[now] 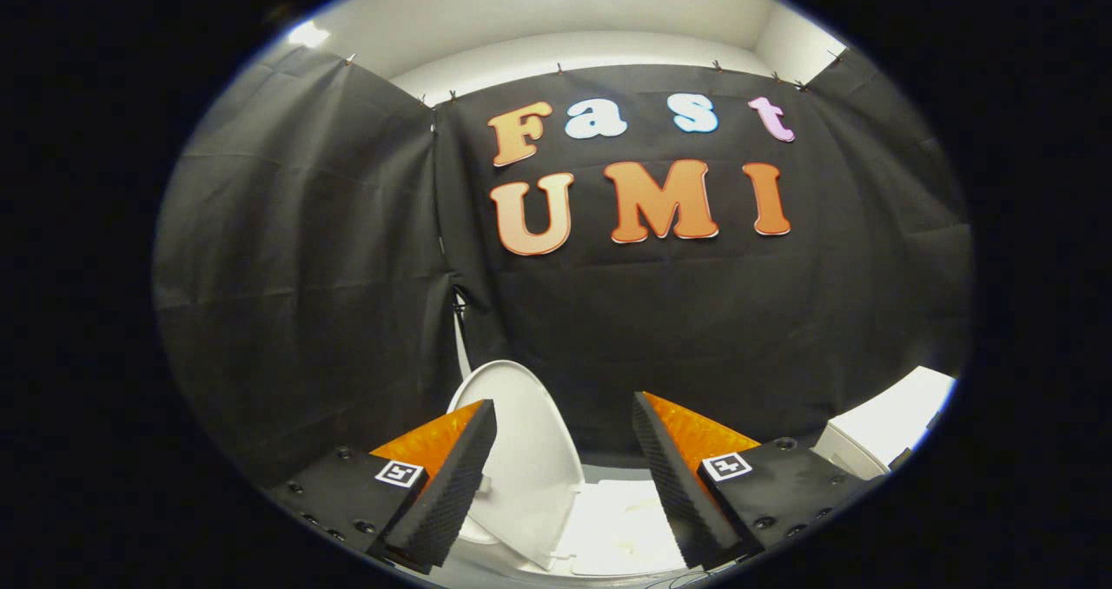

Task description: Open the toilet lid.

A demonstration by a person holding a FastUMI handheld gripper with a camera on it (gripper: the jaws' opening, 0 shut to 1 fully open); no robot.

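gripper view: the toilet lid (521,450) is seen raised, standing nearly upright just beyond the fingers (565,485), nearer the left one. the fingers are spread wide and nothing is held between them. the lid is judged already opened, which would explain the empty fingers. the toilet bowl (621,528) is exposed below and between the fingers; its contents cannot be made out.

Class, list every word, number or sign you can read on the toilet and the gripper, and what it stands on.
None readable.
On the gripper, open: a square black-and-white marker on each finger, a pattern, no words.
On the toilet lid, raised just beyond the fingers: no writing seen.
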